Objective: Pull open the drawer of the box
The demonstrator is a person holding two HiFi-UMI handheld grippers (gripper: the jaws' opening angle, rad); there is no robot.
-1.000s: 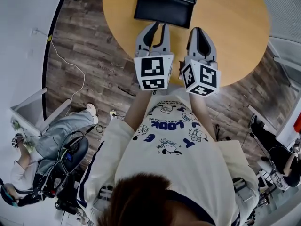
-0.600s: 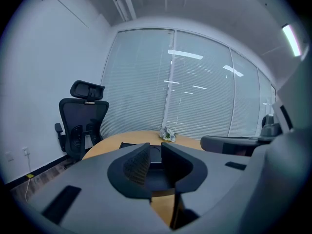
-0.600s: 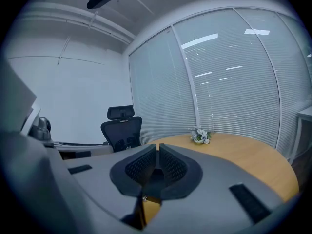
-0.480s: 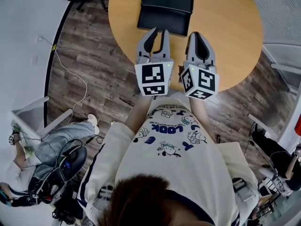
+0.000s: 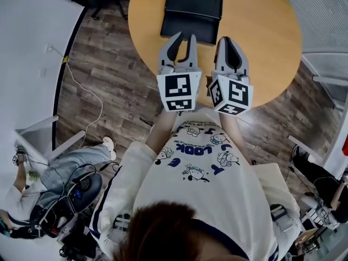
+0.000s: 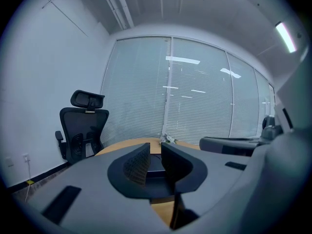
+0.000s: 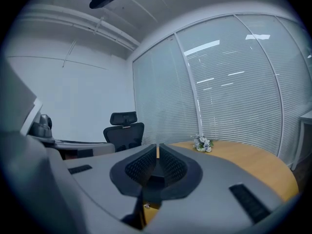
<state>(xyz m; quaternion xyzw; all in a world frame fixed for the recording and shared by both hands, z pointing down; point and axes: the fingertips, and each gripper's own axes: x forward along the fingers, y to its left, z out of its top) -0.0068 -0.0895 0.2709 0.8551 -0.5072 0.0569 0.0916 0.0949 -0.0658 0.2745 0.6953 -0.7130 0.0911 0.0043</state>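
Left gripper view shows the left gripper (image 6: 155, 156) with its two fingers a small gap apart and nothing gripped between them, while the right gripper view shows the right gripper (image 7: 157, 155) with its fingers drawn almost together on nothing. In the head view the black box (image 5: 193, 7) lies on the round wooden table (image 5: 266, 42), its near face just ahead of the left gripper's tips and ahead and leftward of the right gripper's.
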